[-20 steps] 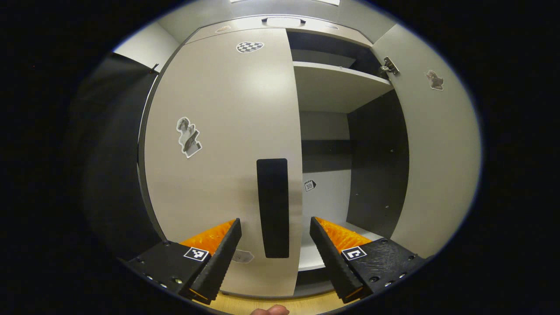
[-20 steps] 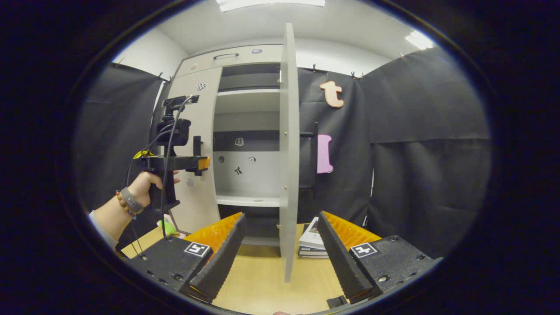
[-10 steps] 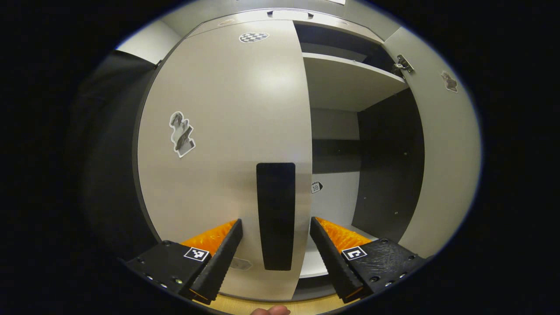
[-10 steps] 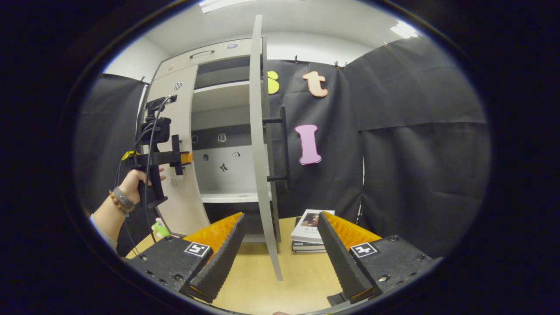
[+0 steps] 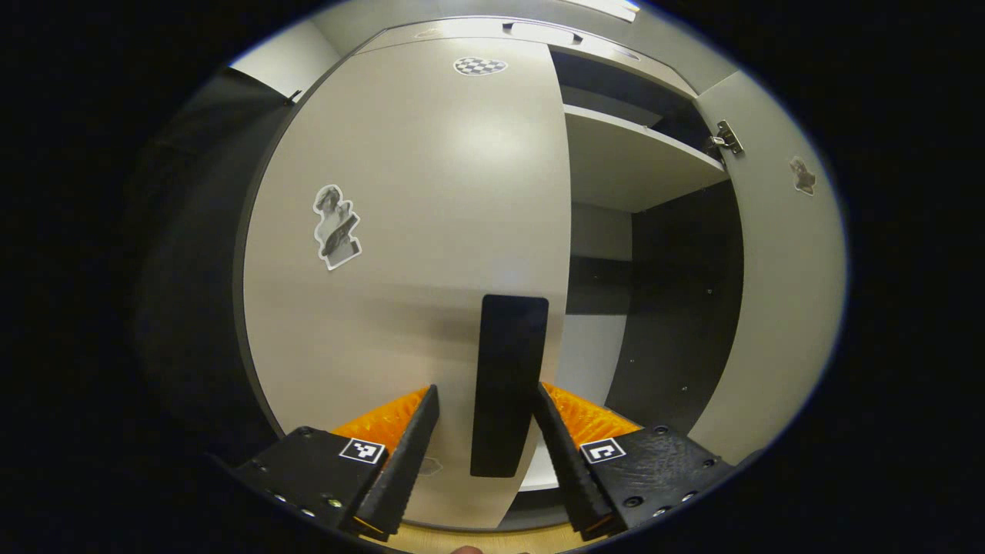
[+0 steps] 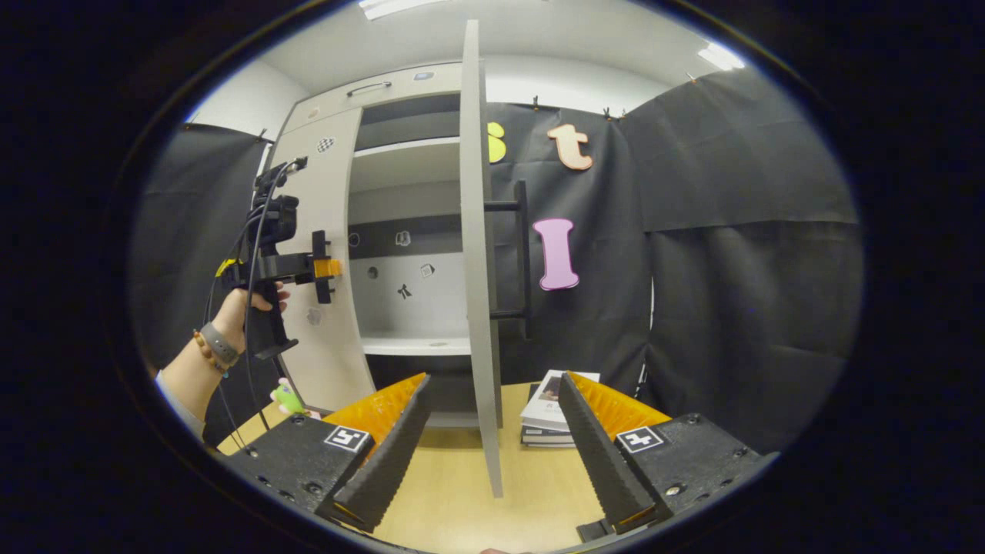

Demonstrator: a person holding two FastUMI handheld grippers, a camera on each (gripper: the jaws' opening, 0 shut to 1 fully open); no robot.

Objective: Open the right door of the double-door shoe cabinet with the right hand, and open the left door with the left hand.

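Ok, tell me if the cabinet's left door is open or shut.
Shut. In the left gripper view the left door lies flat across its half, its handle between the left gripper fingers; the right door is swung wide open.

My left gripper [image 5: 483,431]: black housings with small screws; each carries a square black-and-white marker; ribbed inner finger faces.
My right gripper [image 6: 494,431]: same black housings, screws along the edges, one square marker per side, toothed finger faces.
Left gripper seen from my right gripper view: black pistol-style handle, camera block on top, dark cables looping down.
My hand [image 6: 240,306]: grey wristband, beaded bracelet beside it.
Sleeve [image 6: 178,398]: pale edge, barely visible.
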